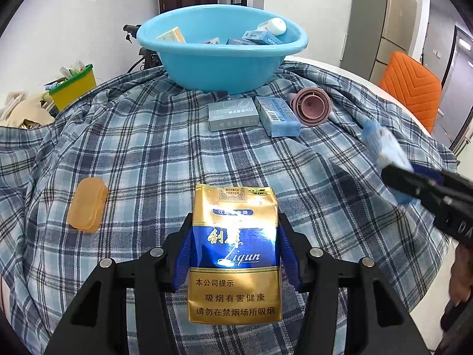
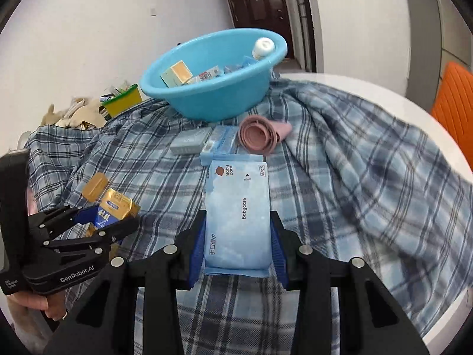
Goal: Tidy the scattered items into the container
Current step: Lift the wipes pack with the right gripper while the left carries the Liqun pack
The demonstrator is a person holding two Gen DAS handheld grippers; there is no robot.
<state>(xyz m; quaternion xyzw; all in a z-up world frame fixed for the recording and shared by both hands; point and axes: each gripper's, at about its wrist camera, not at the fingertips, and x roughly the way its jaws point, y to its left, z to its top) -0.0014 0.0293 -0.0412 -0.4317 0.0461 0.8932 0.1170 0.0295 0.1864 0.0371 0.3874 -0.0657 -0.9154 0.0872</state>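
Observation:
My left gripper [image 1: 235,236] is shut on a gold and blue cigarette pack [image 1: 235,269], held above the plaid cloth; the same pack [image 2: 113,210] shows at the left of the right wrist view. My right gripper [image 2: 238,236] is shut on a pale blue wet wipes pack [image 2: 236,207], its blue pads pressing both sides. That pack [image 1: 384,151] appears blurred at the right of the left wrist view. The blue basin [image 1: 221,59] stands at the far side and holds several boxes and a white bottle [image 1: 273,26]. The basin [image 2: 212,94] lies ahead of both grippers.
On the plaid cloth [image 1: 147,153] in front of the basin lie a grey box [image 1: 232,115], a light blue box [image 1: 276,115] and a pink collapsed cup [image 1: 312,105]. An amber soap case [image 1: 87,204] lies at left. A yellow bin [image 1: 74,87] and an orange chair [image 1: 411,88] flank the table.

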